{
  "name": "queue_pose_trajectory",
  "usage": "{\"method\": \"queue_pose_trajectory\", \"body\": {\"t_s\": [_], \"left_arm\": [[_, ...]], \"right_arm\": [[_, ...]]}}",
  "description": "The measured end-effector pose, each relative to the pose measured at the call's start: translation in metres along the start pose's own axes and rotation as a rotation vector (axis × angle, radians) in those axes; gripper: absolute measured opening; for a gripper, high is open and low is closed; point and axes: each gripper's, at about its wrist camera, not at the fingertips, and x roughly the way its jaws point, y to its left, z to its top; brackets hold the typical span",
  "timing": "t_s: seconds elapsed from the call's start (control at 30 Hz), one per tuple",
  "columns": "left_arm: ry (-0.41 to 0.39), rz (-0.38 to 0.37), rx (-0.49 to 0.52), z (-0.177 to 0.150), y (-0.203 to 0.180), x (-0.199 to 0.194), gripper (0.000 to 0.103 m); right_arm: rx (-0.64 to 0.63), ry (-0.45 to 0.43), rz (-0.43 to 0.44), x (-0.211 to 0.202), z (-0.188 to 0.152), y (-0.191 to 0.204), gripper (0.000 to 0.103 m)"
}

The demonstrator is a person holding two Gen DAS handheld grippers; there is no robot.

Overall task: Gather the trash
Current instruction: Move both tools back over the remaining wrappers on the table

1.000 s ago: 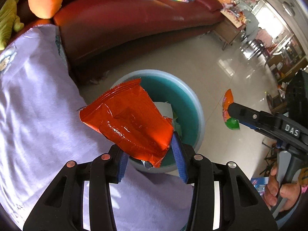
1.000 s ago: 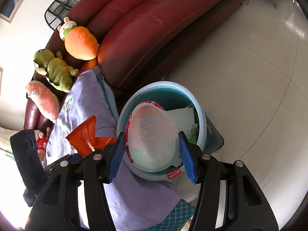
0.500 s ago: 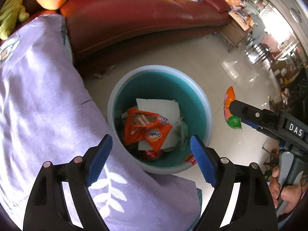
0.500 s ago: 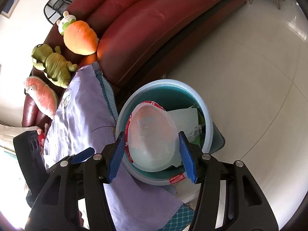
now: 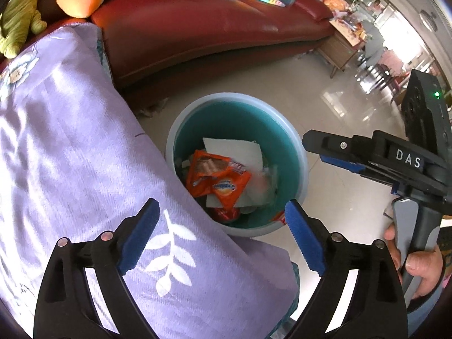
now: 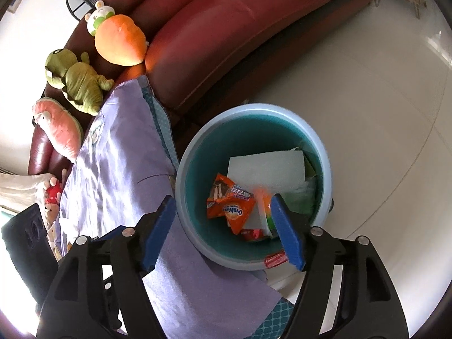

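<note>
A round teal bin (image 5: 293, 147) with a pale blue rim (image 6: 325, 152) stands on the floor beside the covered table. Inside lie an orange snack wrapper (image 5: 217, 180) (image 6: 231, 209), white paper (image 5: 234, 149) (image 6: 265, 169) and a blurred clear lid with an orange and green label (image 6: 264, 206). My left gripper (image 5: 223, 234) is open and empty above the bin's near rim. My right gripper (image 6: 223, 228) is open and empty above the bin; it also shows in the left wrist view (image 5: 339, 155) at the right.
A purple leaf-patterned cloth (image 5: 70, 155) (image 6: 118, 163) covers the table at the left. A dark red sofa (image 5: 197, 28) (image 6: 226, 28) runs behind the bin, with plush toys (image 6: 118, 39) on it. Glossy tiled floor (image 6: 381, 99) lies to the right.
My left gripper opened and the orange wrapper fell into the bin. My right gripper then opened and its clear lid dropped into the bin.
</note>
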Motion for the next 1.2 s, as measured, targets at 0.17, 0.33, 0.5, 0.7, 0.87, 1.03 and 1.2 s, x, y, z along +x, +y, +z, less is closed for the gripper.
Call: {"method": "queue_pose_trajectory", "body": {"t_s": [0.17,0.33,0.5,0.7,0.87,1.03,1.2], "left_arm": [[0.006,-0.011,-0.022,-0.006,0.007,-0.002,0.091],[-0.001,-0.022,-0.031,-0.013,0.011,-0.01,0.091],[-0.013,-0.027,-0.044,-0.022,0.019,-0.02,0.092],[-0.045,-0.032,-0.069,-0.035,0.029,-0.041,0.092],[-0.081,-0.032,-0.087,-0.051,0.041,-0.065,0.092],[-0.122,-0.023,-0.114,-0.068,0.058,-0.092,0.095],[-0.156,-0.008,-0.153,-0.09,0.082,-0.118,0.095]], "right_arm": [[0.0,-0.005,-0.023,-0.003,-0.001,0.005,0.073],[0.004,-0.006,-0.039,-0.008,-0.005,0.011,0.076],[0.006,0.007,-0.06,-0.011,-0.014,0.019,0.078],[-0.002,0.005,-0.081,-0.018,-0.024,0.03,0.078],[-0.037,0.005,-0.081,-0.026,-0.038,0.051,0.078],[-0.081,0.004,-0.075,-0.031,-0.052,0.079,0.078],[-0.132,0.006,-0.068,-0.033,-0.067,0.11,0.078]]}}
